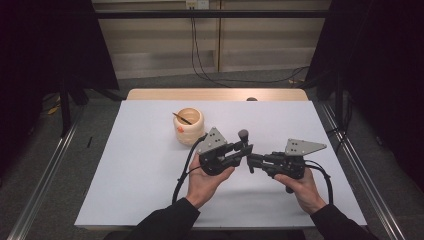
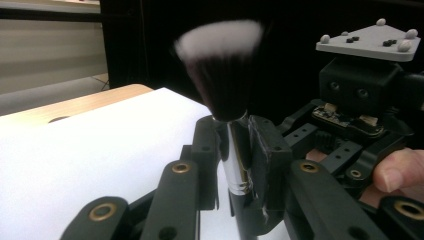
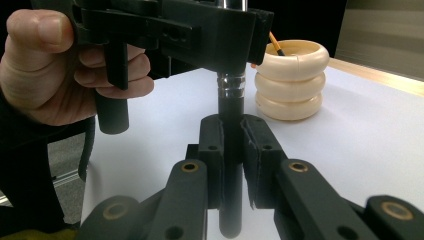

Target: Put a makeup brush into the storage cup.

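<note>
Gripping from both sides, the person's two hands bring the tools together above the near middle of the white table (image 1: 125, 165): the left gripper (image 1: 245, 148) has its jaws clamped on the shiny metal ferrule of a makeup brush with a black handle and a dark, white-tipped bristle head (image 2: 220, 70), and the right gripper (image 3: 232, 150) has its jaws closed on the black handle lower down. The brush stands upright between them, bristles up, clear of the tabletop. It looks light and stiff along the handle; the smooth ferrule may slip, so the matte handle is probably the surer hold, and the soft bristles should not be squeezed. Farther back, left of centre, sits a cream ribbed ring-stacked cup (image 1: 188, 126) holding a thin orange-ended stick (image 1: 182, 119).
</note>
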A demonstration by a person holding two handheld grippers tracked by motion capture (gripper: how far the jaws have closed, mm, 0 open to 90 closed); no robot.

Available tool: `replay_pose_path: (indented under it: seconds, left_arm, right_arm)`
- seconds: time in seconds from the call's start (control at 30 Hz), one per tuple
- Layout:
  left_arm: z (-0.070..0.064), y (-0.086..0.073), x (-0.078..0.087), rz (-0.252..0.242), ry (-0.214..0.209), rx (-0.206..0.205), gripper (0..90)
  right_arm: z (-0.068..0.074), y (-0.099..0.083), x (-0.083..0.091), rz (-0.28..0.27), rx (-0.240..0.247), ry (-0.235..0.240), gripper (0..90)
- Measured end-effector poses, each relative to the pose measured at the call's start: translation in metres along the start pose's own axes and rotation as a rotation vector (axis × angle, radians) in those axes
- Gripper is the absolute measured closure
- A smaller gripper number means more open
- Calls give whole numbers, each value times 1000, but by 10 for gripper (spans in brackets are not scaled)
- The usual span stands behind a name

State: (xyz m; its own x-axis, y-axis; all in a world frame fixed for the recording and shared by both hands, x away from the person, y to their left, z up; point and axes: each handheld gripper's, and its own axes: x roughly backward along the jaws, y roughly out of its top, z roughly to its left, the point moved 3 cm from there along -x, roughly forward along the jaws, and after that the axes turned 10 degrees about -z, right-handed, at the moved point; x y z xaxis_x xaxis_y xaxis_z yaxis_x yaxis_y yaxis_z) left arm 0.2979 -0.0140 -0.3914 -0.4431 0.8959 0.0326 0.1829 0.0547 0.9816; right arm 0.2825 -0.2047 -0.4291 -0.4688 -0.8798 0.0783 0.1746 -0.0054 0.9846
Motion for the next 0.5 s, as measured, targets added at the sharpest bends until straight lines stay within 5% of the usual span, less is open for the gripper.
replay_pose_path:
  seconds: [0.27, 0.5]
  left_arm:
    - [-3, 4, 1, 1, -3, -21, 776]
    - [-2, 3, 0, 9, -10, -26, 776]
  right_arm:
    - [-1, 1, 0, -19, 13, -17, 749]
    - [-2, 2, 2, -26, 35, -44, 546]
